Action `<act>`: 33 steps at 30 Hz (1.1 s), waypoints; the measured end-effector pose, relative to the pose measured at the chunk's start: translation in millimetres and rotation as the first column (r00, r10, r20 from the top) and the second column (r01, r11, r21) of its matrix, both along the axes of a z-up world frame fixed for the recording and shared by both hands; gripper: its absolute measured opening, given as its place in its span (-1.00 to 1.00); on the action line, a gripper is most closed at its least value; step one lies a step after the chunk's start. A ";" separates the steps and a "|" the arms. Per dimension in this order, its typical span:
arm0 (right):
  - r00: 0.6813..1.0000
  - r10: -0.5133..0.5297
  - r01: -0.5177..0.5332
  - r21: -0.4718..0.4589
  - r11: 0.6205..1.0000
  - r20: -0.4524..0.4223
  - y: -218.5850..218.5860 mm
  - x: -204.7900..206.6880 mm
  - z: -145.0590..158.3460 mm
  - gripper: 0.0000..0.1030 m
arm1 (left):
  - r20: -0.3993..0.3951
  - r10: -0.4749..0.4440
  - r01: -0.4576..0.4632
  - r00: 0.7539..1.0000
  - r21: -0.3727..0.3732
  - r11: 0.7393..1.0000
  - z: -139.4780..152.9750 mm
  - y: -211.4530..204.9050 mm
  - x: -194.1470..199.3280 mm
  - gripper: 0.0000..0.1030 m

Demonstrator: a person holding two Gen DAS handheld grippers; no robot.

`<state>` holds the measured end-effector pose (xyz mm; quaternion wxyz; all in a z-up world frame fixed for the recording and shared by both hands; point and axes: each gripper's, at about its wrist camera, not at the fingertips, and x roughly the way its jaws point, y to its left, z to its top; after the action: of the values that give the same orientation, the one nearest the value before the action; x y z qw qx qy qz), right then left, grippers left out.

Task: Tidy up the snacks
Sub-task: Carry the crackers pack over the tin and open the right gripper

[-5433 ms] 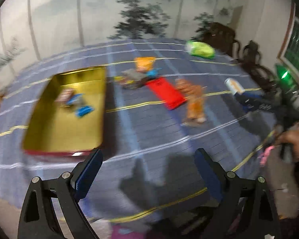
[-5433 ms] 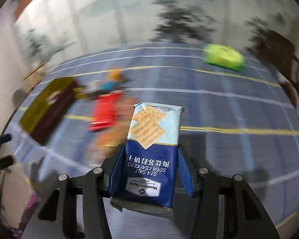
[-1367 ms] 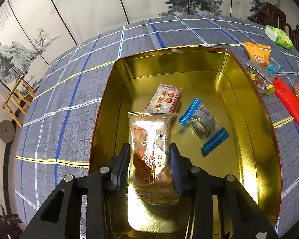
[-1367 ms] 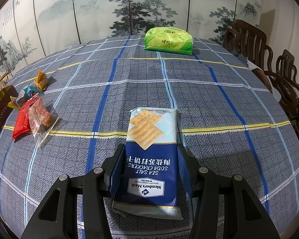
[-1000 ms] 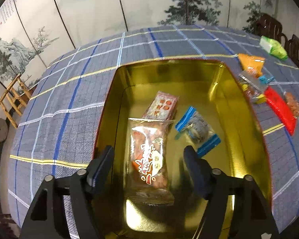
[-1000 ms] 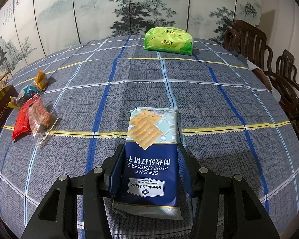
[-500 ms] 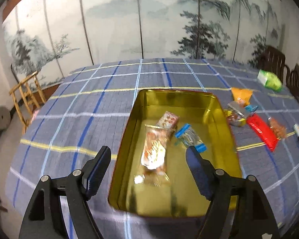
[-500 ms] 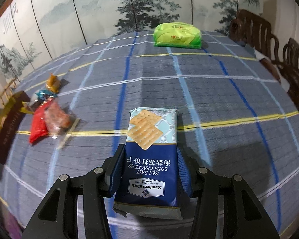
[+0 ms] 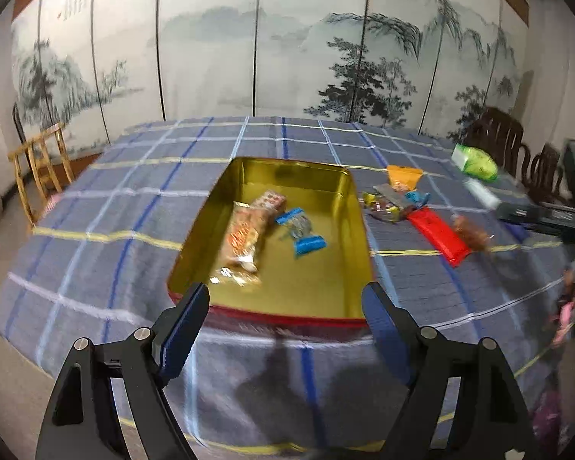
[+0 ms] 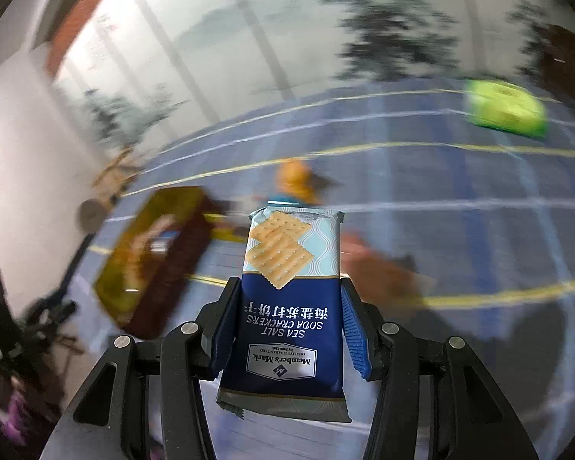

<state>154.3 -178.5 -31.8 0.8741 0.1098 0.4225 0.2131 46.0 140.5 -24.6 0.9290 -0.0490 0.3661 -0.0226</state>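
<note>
**Ana:** Right gripper (image 10: 287, 329) first: what's it got?

**Ben:** Its jaws are pinched on the lower, dark-blue half of a cracker pack (image 10: 291, 299), one pad on each long edge. The pack is clear of the table (image 9: 134, 207), its long axis running straight out along the fingers, cracker picture at the far end.

**Ana:** And the left gripper (image 9: 283, 322)?

**Ben:** Jaws wide and opening further, nothing between them. It hangs just short of the near red rim of the tin (image 9: 349, 207).

**Ana:** Where's the tin from the cracker pack?

**Ben:** Ahead and to the left in the right wrist view, blurred, with its long side angled across. The left gripper is nearer it, but the right one has the load. I'd judge the pack has to swing left and drop in lengthwise, beside the snacks already inside: an orange-printed clear packet (image 9: 243, 235), a small red-printed one (image 9: 270, 199), and a blue-ended sweet (image 9: 301, 230).

**Ana:** Still outside?

**Ben:** A red packet (image 9: 439, 235), an orange bag (image 9: 402, 176), a green pack (image 9: 477, 163), plus small bits.

**Ana:** Any writing?

**Ben:** "SEA SALT SODA CRACKERS", a line of Chinese characters, and "Member's Mark", all upside down to the camera.
</note>
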 end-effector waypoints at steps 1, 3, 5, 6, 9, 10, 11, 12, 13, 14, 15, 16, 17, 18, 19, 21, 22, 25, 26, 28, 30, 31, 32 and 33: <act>0.999 0.040 -0.040 0.023 0.999 -0.003 19.5 6.1 3.8 -0.02 | -0.006 0.005 -0.005 1.000 -0.012 1.000 0.0 1.2 -1.5 0.52; 0.995 0.097 -0.097 0.054 0.994 -0.007 51.9 16.1 8.4 -0.02 | -0.023 0.026 -0.027 0.999 -0.032 0.999 0.1 5.4 -5.7 0.57; 0.988 0.152 -0.150 0.088 0.985 -0.011 85.8 29.6 11.5 -0.02 | -0.032 0.053 -0.055 0.998 -0.063 0.996 1.7 11.5 -12.2 0.64; 0.986 0.168 -0.166 0.094 0.982 -0.013 100.3 35.1 11.5 -0.02 | -0.035 0.066 -0.068 0.997 -0.078 0.995 2.5 14.5 -15.2 0.67; 0.977 0.210 -0.205 0.111 0.972 -0.031 139.8 55.3 8.5 -0.02 | -0.045 0.120 -0.124 0.992 -0.100 0.987 4.1 24.0 -25.8 0.82; 0.975 0.218 -0.212 0.114 0.970 -0.043 151.3 62.3 5.4 -0.02 | -0.047 0.135 -0.139 0.990 -0.105 0.985 3.9 26.8 -28.8 0.82; 0.972 0.227 -0.220 0.113 0.969 -0.055 161.8 69.3 1.4 -0.02 | -0.052 0.149 -0.153 0.988 -0.097 0.983 3.7 28.7 -31.0 0.83; 0.970 0.235 -0.226 0.112 0.968 -0.067 171.0 74.7 -0.3 -0.02 | -0.059 0.161 -0.166 0.985 -0.083 0.983 3.4 29.4 -31.7 0.85; 0.967 0.241 -0.232 0.110 0.967 -0.085 180.2 81.0 -5.7 -0.02 | -0.066 0.171 -0.175 0.983 -0.067 0.982 2.7 30.3 -32.0 0.85; 0.965 0.241 -0.232 0.102 0.967 -0.100 193.4 88.7 -11.3 -0.02 | -0.067 0.178 -0.182 0.982 -0.052 0.982 2.0 31.0 -32.5 0.86; 0.963 0.244 -0.234 0.091 0.968 -0.111 201.2 93.2 -16.3 -0.02 | -0.069 0.184 -0.186 0.981 -0.036 0.982 1.1 31.7 -32.3 0.87; 0.961 0.250 -0.241 0.082 0.967 -0.119 206.7 96.5 -20.6 -0.02 | -0.073 0.189 -0.191 0.979 -0.019 0.981 -0.1 31.8 -32.3 0.93; 0.959 0.253 -0.246 0.069 0.967 -0.125 213.6 100.1 -24.1 -0.02 | -0.080 0.195 -0.196 0.977 0.000 0.981 -1.6 31.6 -31.4 0.96; 0.960 0.250 -0.247 0.041 0.968 -0.130 217.6 102.0 -27.5 -0.01 | -0.086 0.196 -0.196 0.977 0.008 0.981 -3.0 33.0 -31.1 0.96; 0.961 0.245 -0.245 0.013 0.969 -0.132 227.4 109.6 -28.0 -0.02 | -0.087 0.193 -0.193 0.977 0.006 0.981 -3.8 33.9 -31.6 0.96; 0.963 0.228 -0.236 -0.048 0.970 -0.143 233.2 115.4 -31.7 -0.02 | -0.087 0.194 -0.194 0.977 0.008 0.981 -5.3 35.8 -31.3 0.97; 0.964 0.223 -0.233 -0.058 0.971 -0.149 234.3 118.4 -32.5 -0.01 | -0.096 0.197 -0.197 0.976 0.015 0.980 -6.7 36.3 -29.9 0.97; 0.966 0.206 -0.218 -0.063 0.974 -0.157 234.4 124.1 -32.6 -0.01 | -0.136 0.181 -0.179 0.974 0.028 0.983 -10.4 35.4 -23.2 0.97; 0.966 0.200 -0.213 -0.064 0.975 -0.162 235.5 126.1 -33.3 -0.01 | -0.155 0.172 -0.169 0.973 0.033 0.985 -12.3 34.0 -20.7 0.97; 0.969 0.180 -0.196 -0.086 0.977 -0.169 242.0 131.0 -37.5 0.00 | -0.169 0.165 -0.160 0.972 0.045 0.986 -14.3 30.7 -19.8 0.97; 0.971 0.169 -0.185 -0.085 0.979 -0.167 247.5 132.5 -39.7 0.00 | -0.136 0.159 -0.152 0.978 0.060 0.987 -12.7 26.1 -24.7 0.97; 0.973 0.164 -0.179 -0.081 0.980 -0.165 249.3 133.3 -40.3 0.01 | -0.122 0.144 -0.136 0.982 0.066 0.988 -10.8 22.9 -27.1 0.97; 0.974 0.161 -0.174 -0.071 0.982 -0.161 247.9 132.5 -39.7 0.02 | -0.116 0.138 -0.130 0.984 0.073 0.989 -9.3 20.5 -27.8 0.97; 0.974 0.162 -0.173 -0.061 0.983 -0.157 251.8 133.5 -39.4 0.07 | -0.107 0.135 -0.126 0.985 0.086 0.988 -7.4 17.9 -28.7 0.97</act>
<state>287.8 73.3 -71.2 0.8220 0.0570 0.5029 0.2612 17.3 158.4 -32.0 0.9076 -0.0372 0.4145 0.0557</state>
